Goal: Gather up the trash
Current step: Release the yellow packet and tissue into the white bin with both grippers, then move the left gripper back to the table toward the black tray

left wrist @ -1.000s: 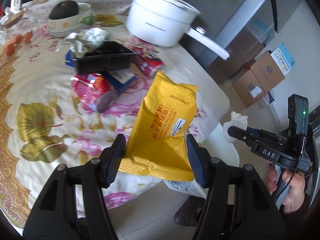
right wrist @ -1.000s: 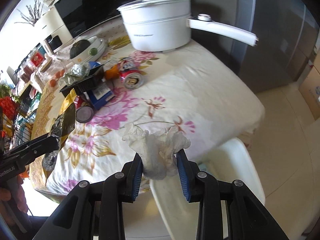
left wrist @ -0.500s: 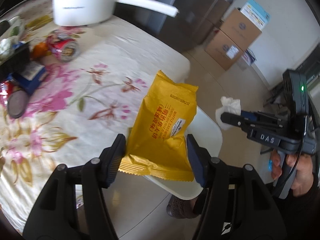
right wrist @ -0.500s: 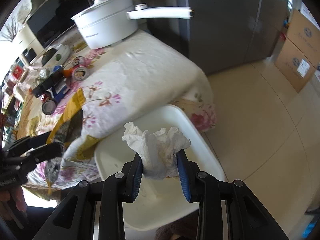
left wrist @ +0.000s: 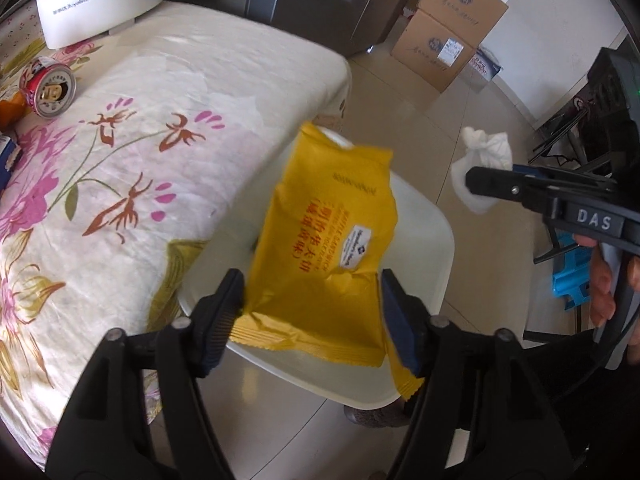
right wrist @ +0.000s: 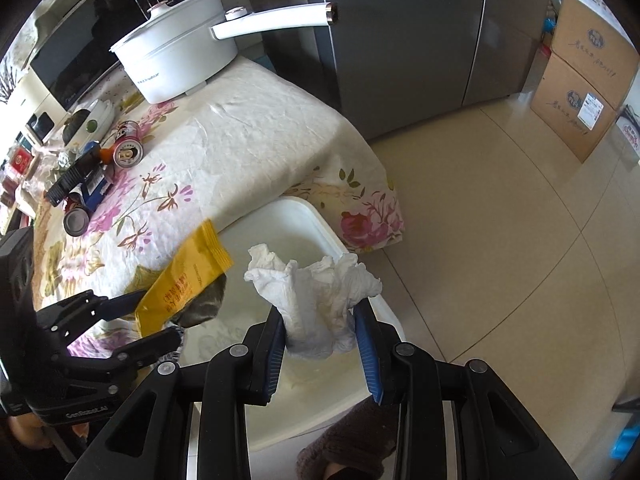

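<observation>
My left gripper (left wrist: 312, 304) is shut on a yellow snack packet (left wrist: 324, 236) and holds it over the white bin (left wrist: 436, 248) beside the table. The packet tilts to the right. It also shows in the right wrist view (right wrist: 184, 280). My right gripper (right wrist: 318, 336) is shut on a crumpled white tissue (right wrist: 316, 292) above the same bin (right wrist: 304, 224). In the left wrist view the tissue (left wrist: 484, 168) hangs at the right gripper's tip, right of the bin.
A table with a floral cloth (left wrist: 140, 128) carries a white pot (right wrist: 176, 60), a red can (left wrist: 48, 88), another can (right wrist: 76, 222), a black tray (right wrist: 72, 174) and a bowl (right wrist: 92, 120). Cardboard boxes (right wrist: 588, 72) stand on the tiled floor by a grey fridge (right wrist: 420, 32).
Both grippers have swung from over the table to above the white bin. The yellow packet has tilted to the right between the left fingers. The tissue stays gripped.
</observation>
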`<state>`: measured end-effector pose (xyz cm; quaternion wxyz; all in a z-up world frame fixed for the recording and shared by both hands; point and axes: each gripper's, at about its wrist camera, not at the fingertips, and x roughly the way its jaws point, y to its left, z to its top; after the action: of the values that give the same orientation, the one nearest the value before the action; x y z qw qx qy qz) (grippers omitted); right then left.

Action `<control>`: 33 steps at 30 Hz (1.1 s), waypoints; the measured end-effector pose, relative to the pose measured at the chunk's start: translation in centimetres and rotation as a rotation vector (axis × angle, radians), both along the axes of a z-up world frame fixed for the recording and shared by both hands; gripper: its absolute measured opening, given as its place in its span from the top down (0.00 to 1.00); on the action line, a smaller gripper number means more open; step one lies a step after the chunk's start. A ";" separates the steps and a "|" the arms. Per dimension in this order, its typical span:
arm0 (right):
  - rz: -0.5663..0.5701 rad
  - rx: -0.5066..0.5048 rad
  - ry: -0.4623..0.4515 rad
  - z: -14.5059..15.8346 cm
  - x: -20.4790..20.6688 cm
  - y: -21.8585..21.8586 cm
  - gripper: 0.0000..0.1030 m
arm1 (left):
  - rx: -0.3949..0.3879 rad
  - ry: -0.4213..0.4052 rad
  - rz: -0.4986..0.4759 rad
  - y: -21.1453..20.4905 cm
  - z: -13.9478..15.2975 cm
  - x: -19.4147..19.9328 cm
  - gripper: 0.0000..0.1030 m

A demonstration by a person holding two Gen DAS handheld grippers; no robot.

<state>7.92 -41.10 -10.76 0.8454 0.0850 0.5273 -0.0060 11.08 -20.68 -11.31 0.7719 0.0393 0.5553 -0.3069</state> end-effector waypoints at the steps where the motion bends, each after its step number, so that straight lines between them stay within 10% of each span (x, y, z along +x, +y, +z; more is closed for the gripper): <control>1: -0.001 0.001 0.002 -0.1 0.0 0.0 0.66 | 0.019 -0.002 0.005 0.0 0.0 0.0 0.21; 24: 0.098 -0.017 0.104 -2.1 0.9 3.3 0.65 | 0.017 -0.025 0.185 10.4 3.2 0.0 0.16; 28: 0.114 0.026 0.117 -2.0 1.2 4.4 0.23 | 0.013 -0.031 0.242 12.3 3.8 0.3 0.16; 33: 0.110 0.043 0.096 -1.2 1.3 5.1 0.20 | 0.011 -0.046 0.306 15.1 4.4 0.3 0.09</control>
<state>9.26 -35.98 -12.00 0.8161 0.0738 0.5712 0.0479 11.43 -5.57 -6.91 0.8219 -0.0346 0.5388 -0.1816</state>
